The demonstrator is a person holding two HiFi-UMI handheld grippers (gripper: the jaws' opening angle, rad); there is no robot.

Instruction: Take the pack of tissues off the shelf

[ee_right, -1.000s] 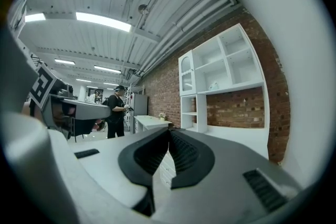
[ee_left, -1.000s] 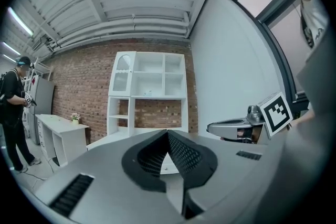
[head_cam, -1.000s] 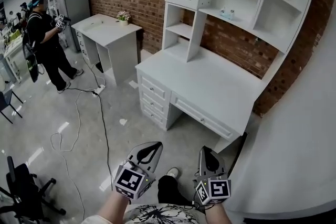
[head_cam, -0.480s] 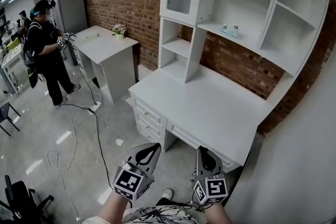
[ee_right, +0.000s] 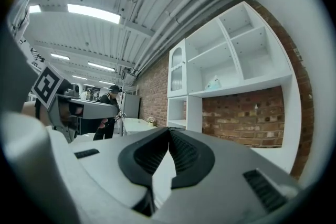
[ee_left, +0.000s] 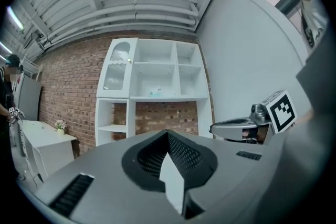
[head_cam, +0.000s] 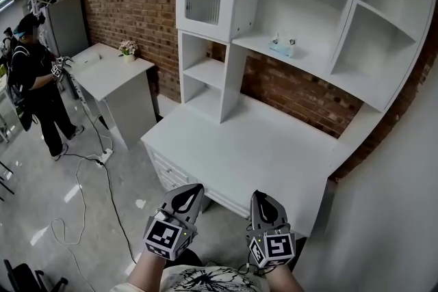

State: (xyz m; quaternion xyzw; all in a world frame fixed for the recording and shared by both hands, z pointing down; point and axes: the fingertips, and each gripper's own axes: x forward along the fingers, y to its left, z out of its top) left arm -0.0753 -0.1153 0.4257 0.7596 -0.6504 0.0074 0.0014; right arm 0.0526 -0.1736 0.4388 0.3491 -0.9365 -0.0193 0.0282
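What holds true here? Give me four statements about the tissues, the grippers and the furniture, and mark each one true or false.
1. The pack of tissues lies on a shelf above the desk. True.
2. The right gripper holds the pack of tissues. False: its jaws are shut on nothing, low in front of the desk.
3. The left gripper has its jaws wide apart. False: they are shut and empty.
4. A flower pot stands on the side table. True.

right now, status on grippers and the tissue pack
Left gripper shut, empty. Right gripper shut, empty. Tissue pack on open shelf, untouched. Desk stands between.
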